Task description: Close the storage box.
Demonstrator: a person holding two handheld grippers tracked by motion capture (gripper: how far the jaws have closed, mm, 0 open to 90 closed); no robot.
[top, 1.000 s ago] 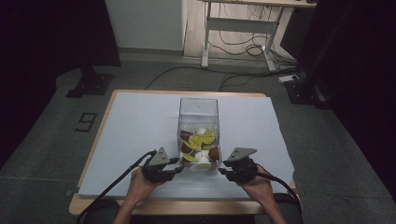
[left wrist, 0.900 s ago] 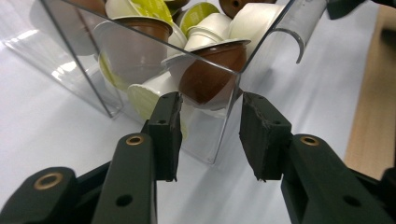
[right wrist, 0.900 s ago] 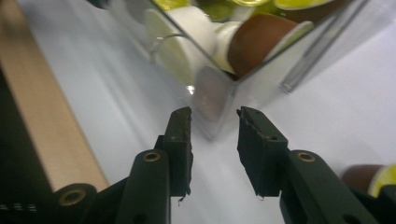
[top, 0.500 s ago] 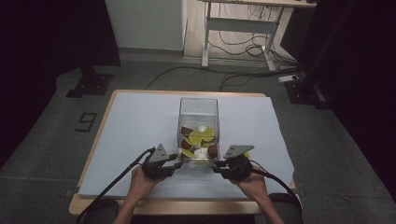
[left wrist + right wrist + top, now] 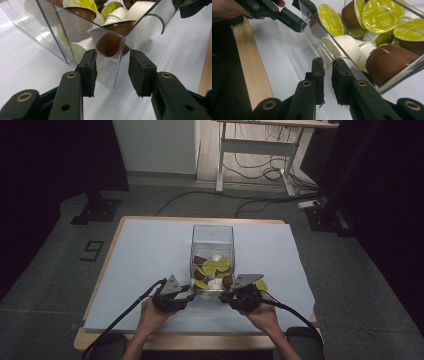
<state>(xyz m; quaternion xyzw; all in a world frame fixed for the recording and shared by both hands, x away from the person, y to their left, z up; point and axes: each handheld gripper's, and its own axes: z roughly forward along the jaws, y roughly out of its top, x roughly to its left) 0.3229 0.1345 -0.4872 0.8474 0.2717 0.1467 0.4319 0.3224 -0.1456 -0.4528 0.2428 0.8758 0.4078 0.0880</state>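
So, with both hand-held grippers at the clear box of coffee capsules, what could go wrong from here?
1. The right hand-held gripper, whose jaws have just been closing, pinches only the thin wall edge of the clear box; it could slip off.
2. The left hand-held gripper straddles a box corner without pressing it, so a lift might tilt the box.
3. Tilting could spill the coffee capsules onto the table.

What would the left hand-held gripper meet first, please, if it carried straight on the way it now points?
Most likely the near vertical corner edge of the clear plastic box, which stands between the open jaws of the left hand-held gripper. Behind that wall lies a brown coffee capsule. Depth is hard to judge.
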